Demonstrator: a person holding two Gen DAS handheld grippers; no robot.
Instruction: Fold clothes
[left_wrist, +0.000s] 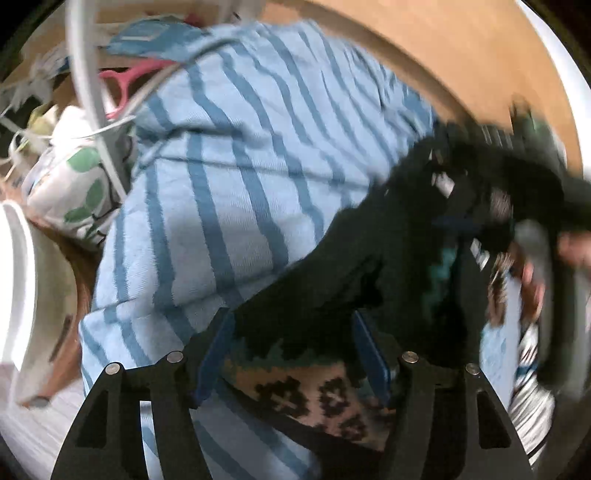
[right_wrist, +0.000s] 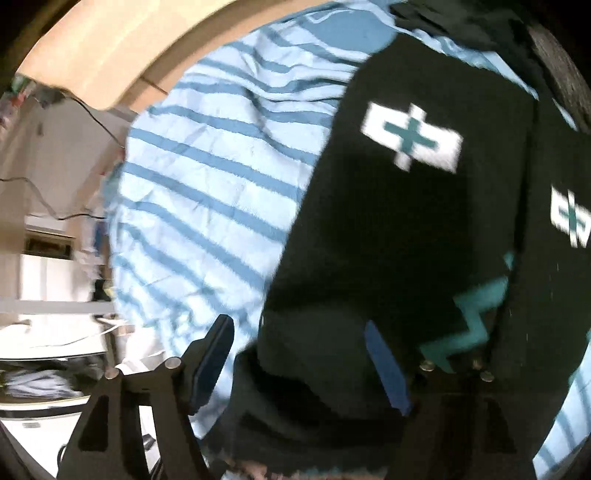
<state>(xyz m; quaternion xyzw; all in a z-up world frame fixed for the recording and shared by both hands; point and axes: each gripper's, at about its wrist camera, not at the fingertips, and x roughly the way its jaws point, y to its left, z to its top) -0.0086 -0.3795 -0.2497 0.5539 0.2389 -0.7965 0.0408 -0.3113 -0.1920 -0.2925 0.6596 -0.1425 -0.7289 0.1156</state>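
Observation:
A dark knit sweater with white cross patches, a teal zigzag and a tan patterned hem lies on a light blue striped cloth. My left gripper points down over the hem. Its blue pads stand wide apart, with the hem between them and no visible pinch. In the right wrist view, my right gripper is open too, straddling a dark edge of the sweater. In the left wrist view, that right gripper is a blurred dark shape further right, with a hand behind it.
A wooden board borders the far side of the striped cloth. A pink hanger, white cables and a leaf-print fabric crowd the left. White shelving and a dark cord stand beyond the cloth's left edge.

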